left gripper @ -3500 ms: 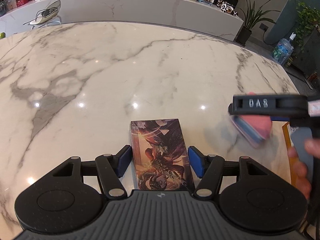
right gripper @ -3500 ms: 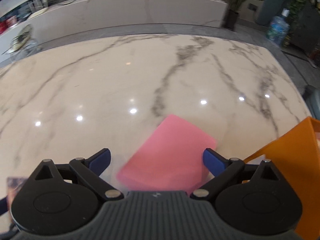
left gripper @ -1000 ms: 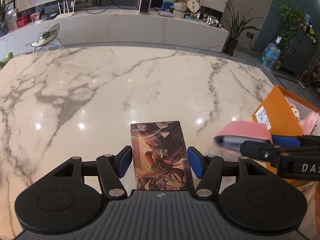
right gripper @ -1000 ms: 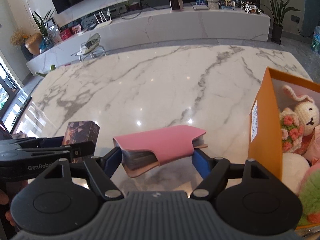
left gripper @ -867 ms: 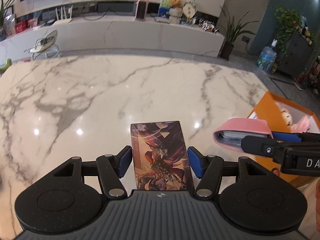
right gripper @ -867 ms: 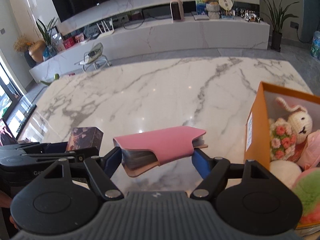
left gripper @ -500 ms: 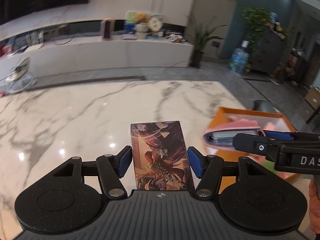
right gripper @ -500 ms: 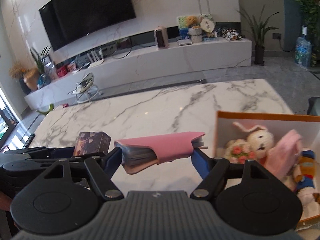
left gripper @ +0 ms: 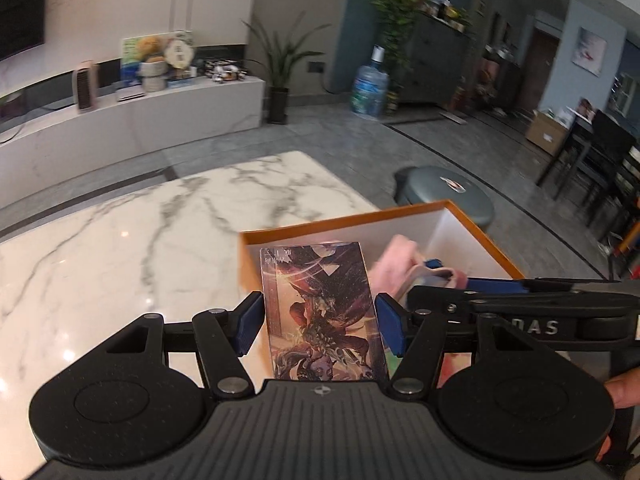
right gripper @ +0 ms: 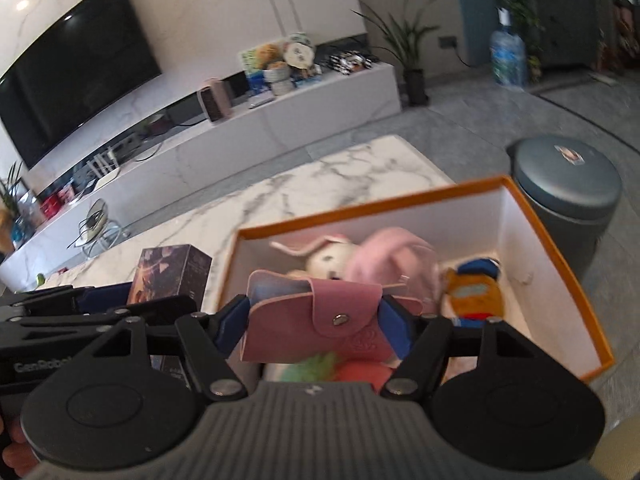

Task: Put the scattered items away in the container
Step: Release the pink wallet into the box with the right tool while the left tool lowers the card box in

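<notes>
White marble with grey veins forms the glossy tabletop [left gripper: 120, 240] under you, and on it stands the orange cardboard box [right gripper: 560, 272], rectangular with smooth white inner walls. Soft toys fill its floor: a knitted white rabbit [right gripper: 332, 258], a fuzzy pink plush [right gripper: 392, 256] and an orange-and-blue doll [right gripper: 474, 292]. Your left gripper [left gripper: 320, 320] clamps a glossy, flat card box [left gripper: 320, 312] with dark fantasy artwork, held at the box's near rim. Your right gripper [right gripper: 316, 326] pinches a pink leather snap wallet [right gripper: 316, 326], hanging above the box's open interior, over the toys
</notes>
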The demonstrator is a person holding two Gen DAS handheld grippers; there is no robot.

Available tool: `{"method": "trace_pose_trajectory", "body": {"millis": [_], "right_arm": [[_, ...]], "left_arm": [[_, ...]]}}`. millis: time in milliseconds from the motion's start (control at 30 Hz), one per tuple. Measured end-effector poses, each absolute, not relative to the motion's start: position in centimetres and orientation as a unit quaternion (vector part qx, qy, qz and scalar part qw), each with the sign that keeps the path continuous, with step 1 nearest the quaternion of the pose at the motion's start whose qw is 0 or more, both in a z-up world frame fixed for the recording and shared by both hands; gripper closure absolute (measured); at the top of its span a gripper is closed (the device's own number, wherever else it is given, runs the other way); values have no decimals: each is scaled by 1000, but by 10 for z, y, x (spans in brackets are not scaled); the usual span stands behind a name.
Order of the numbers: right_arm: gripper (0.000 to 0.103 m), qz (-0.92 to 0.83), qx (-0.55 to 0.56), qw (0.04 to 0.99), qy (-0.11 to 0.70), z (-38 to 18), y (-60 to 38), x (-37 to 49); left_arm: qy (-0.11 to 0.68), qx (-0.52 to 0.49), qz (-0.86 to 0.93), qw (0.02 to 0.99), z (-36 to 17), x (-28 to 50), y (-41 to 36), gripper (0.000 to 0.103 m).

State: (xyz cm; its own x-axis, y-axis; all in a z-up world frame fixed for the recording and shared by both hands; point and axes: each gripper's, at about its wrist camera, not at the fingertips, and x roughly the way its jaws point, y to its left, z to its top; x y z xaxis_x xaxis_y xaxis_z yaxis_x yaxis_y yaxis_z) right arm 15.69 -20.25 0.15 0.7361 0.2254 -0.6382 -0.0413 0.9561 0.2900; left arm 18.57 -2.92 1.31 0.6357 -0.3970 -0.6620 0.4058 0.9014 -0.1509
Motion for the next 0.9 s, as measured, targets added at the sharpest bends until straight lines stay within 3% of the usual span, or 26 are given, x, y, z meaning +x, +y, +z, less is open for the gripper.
{"method": "trace_pose_trajectory", "body": {"millis": [467,900], "right_arm": [[31,38,177,897,402,-41,-247,179],[29,21,175,884,433,-48,-246,183]], "left_arm": [[408,42,-249,878,-20,212,-72,32],[436,36,-231,869,-32,216,-67,32]]}}
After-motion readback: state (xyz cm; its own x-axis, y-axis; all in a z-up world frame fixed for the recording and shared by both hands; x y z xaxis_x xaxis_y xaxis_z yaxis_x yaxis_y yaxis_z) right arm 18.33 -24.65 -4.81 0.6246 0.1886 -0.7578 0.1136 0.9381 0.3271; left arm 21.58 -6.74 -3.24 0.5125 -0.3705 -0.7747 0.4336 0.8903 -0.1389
